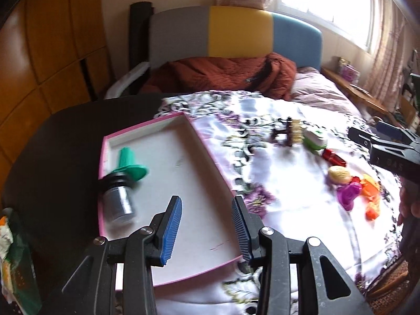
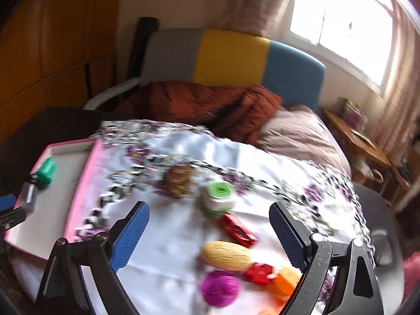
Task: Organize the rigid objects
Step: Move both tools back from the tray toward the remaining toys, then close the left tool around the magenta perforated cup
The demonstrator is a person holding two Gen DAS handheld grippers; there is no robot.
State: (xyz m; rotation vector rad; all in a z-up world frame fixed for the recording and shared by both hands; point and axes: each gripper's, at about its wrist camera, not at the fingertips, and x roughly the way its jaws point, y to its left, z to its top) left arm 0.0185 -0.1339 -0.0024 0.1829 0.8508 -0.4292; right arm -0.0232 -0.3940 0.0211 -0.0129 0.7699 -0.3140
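Note:
A pink-rimmed white tray (image 1: 147, 127) lies on the left of the table; it also shows in the right wrist view (image 2: 84, 181). In it lie a green plastic piece (image 1: 130, 166) and a silver cylinder (image 1: 119, 204). My left gripper (image 1: 207, 225) is open and empty over the tray's near right part. On the flowered cloth lie a brown brush (image 2: 178, 178), a green-and-white box (image 2: 219, 197), a red block (image 2: 237, 229), a yellow oval (image 2: 227, 256), a magenta piece (image 2: 220, 290), and red and orange pieces (image 2: 273, 277). My right gripper (image 2: 210, 239) is open and empty above them.
The right gripper (image 1: 388, 147) shows at the right edge of the left wrist view. A bed with an orange quilt (image 1: 223, 74) stands behind the table. A wooden wardrobe (image 1: 52, 52) is at the left. A packet (image 1: 13, 249) lies at the table's left edge.

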